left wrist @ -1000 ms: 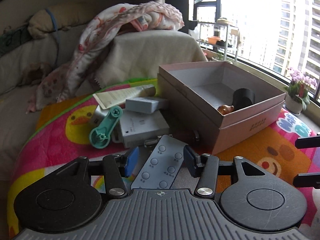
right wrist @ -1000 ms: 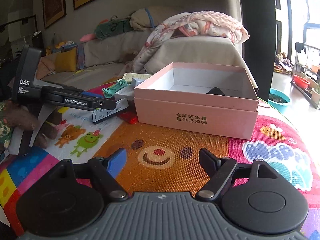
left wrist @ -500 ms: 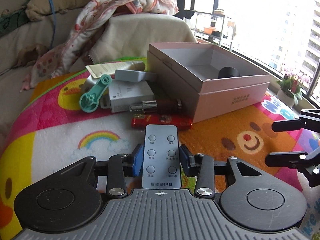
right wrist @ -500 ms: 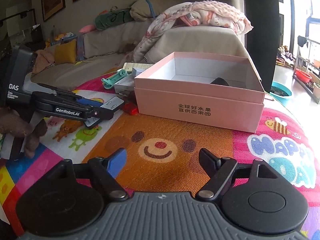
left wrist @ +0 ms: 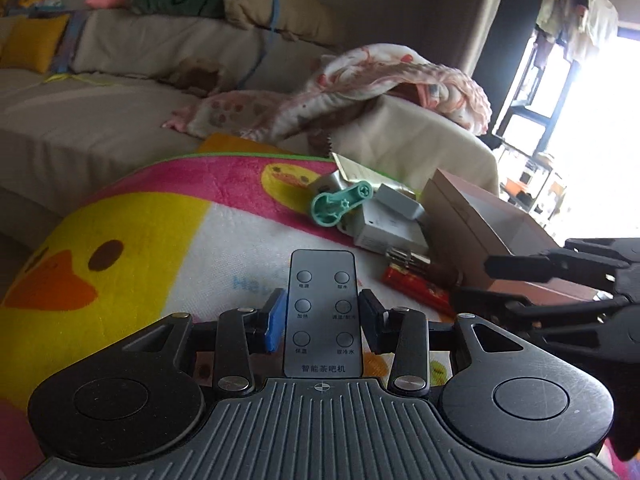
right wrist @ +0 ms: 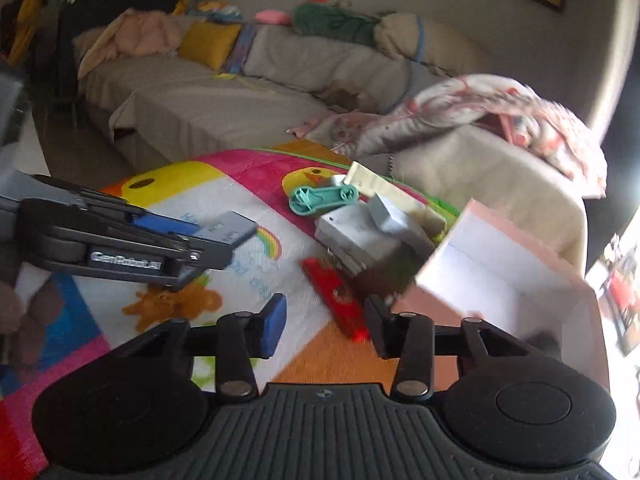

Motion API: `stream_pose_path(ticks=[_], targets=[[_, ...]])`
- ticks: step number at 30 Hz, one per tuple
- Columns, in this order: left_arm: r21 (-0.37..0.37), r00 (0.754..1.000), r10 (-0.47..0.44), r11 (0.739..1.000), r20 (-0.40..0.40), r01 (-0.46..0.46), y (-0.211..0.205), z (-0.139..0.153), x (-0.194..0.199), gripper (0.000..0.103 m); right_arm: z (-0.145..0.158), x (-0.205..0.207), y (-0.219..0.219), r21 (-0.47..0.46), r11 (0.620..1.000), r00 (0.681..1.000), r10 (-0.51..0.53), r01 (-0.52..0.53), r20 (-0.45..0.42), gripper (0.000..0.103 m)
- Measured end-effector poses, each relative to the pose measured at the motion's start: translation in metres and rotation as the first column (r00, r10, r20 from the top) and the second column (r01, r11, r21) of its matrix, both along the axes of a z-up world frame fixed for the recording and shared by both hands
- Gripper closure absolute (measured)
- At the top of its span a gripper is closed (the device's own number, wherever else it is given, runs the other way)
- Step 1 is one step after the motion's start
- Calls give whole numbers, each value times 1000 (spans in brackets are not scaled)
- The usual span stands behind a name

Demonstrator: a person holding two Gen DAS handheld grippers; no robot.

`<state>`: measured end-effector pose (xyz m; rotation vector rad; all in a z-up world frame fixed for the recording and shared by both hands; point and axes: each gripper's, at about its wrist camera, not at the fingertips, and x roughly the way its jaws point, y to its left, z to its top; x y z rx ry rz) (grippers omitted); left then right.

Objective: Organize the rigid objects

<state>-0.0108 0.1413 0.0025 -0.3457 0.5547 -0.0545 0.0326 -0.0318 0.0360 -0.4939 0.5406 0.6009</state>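
On a bright cartoon-print blanket [left wrist: 168, 216] before a sofa, the left gripper [left wrist: 322, 322] clamps a flat grey plastic remote control [left wrist: 322, 308] across its narrow edges, light, stiff, likely slippery, while the empty right gripper [right wrist: 326, 326] is closing nearby.

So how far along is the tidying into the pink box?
Barely started. The pink box shows little inside; one dark item sits low by its near wall. In hand: the left tool grips the grey remote. The right tool is closing, empty. Left: teal handle, white boxes, red packet.
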Motion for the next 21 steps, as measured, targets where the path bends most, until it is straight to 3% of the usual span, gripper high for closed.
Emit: stream_pose_path(ticks=[4, 10, 14, 18, 21], targets=[[-26, 1000, -4, 1000, 2, 4, 4, -2, 1, 60, 9, 54, 22, -29, 998, 989, -58, 55, -138, 61], [-77, 1000, 8, 997, 16, -7, 10, -5, -4, 60, 2, 104, 43, -93, 987, 954, -148, 128, -260, 63], [-96, 1000, 9, 995, 14, -8, 12, -6, -4, 60, 1, 90, 38, -85, 992, 950, -116, 95, -289, 67], [-104, 1000, 9, 995, 12, -8, 14, -6, -4, 60, 0, 56, 33, -88, 996, 965, -35, 13, -259, 69], [-107, 1000, 8, 994, 8, -7, 14, -6, -4, 60, -5, 35, 25, -77, 996, 948, 13, -39, -318, 82]])
